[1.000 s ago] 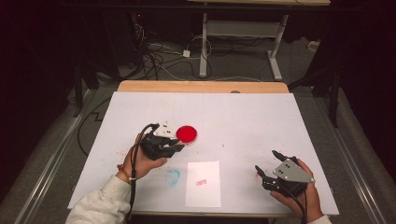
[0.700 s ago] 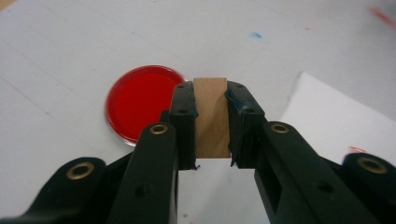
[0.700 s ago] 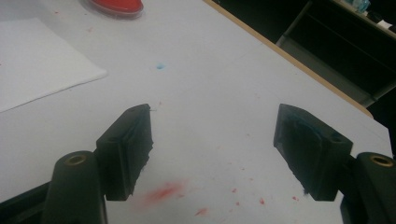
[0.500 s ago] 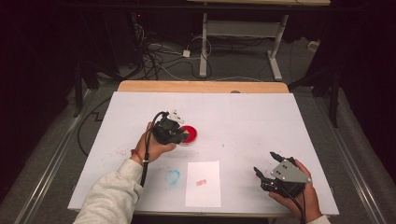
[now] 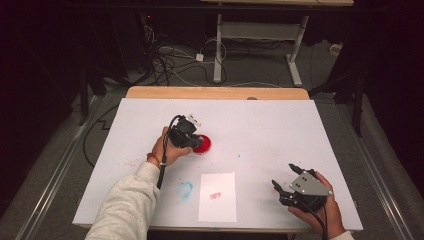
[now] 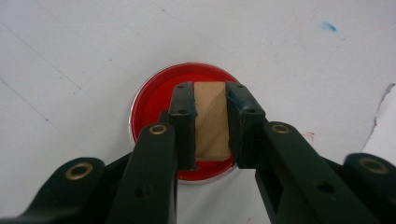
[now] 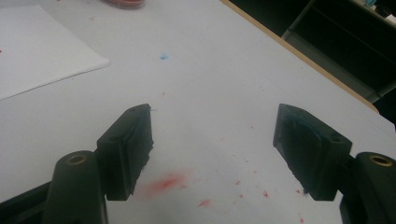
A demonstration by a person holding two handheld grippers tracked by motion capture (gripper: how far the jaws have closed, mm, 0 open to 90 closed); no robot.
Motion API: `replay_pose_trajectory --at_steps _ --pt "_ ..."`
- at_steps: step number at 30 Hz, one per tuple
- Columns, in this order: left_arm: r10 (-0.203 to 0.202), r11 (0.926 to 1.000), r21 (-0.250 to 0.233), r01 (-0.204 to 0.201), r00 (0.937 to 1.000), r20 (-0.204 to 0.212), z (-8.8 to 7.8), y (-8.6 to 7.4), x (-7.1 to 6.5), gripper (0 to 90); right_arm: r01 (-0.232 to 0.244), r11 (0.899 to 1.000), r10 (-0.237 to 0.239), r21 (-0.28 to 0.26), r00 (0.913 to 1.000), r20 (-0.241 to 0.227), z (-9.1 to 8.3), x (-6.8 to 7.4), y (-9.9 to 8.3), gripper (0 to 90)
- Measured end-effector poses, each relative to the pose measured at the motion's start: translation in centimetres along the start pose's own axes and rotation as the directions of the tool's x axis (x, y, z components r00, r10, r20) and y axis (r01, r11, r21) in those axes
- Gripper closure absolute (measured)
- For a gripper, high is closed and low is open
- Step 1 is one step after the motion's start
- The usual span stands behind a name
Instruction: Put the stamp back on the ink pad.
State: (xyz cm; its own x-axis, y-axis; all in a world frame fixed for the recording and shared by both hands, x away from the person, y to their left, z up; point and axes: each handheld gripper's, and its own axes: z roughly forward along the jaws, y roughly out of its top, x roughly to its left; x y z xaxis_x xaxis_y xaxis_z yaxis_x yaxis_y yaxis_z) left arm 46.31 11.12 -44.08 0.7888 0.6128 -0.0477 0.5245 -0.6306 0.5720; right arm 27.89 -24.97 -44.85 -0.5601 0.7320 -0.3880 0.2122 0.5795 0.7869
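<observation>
**Kid:** What is the left gripper (image 6: 211, 100) holding?

**Helper:** A little wooden block (image 6: 211, 120). It looks like a stamp. The two black jaws squeeze it, one on each side, and the block sits right between them.

**Kid:** And the red round thing?

**Helper:** That's a red ink pad (image 6: 154, 100). It lies just under the jaws, right below the block. I can't tell if the block touches the ink or hangs a bit above it.

**Kid:** Is the block heavy?

**Helper:** I think it's light. It's hard wood, so it won't squish when you pinch it. The sides look smooth, so it might slip if you hold it loosely. Grab it on the two flat sides, up high, away from the inky bottom.

**Kid:** Could it break?

**Helper:** Probably not. But the ink is messy, so hold the block straight.

**Kid:** What about the other one?

**Helper:** The right gripper (image 7: 215, 154) has its jaws wide apart with nothing in them. Only the table (image 7: 210, 84) with red specks shows between them. The white paper (image 5: 217, 196) lies on the table between the two grippers.
</observation>
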Motion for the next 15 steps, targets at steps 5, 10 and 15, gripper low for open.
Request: replay_pose_trajectory --at_steps 5,10,15 --pt "-0.008 1.0000 0.005 0.008 1.0000 0.001 0.47 0.09 0.10 73.1 0.003 1.000 -0.003 0.002 1.0000 -0.001 0.01 0.03 0.01 28.9" --pt "-0.002 1.0000 0.006 0.002 0.9999 -0.013 0.45 0.17 0.07 73.3 0.003 1.000 -0.003 0.002 1.0000 -0.001 0.01 0.02 0.00 29.0" --pt "-0.012 0.9998 -0.019 0.011 0.9995 -0.030 0.54 0.16 0.18 73.5 0.005 1.000 -0.005 0.001 1.0000 0.000 -0.01 0.04 0.03 29.0"
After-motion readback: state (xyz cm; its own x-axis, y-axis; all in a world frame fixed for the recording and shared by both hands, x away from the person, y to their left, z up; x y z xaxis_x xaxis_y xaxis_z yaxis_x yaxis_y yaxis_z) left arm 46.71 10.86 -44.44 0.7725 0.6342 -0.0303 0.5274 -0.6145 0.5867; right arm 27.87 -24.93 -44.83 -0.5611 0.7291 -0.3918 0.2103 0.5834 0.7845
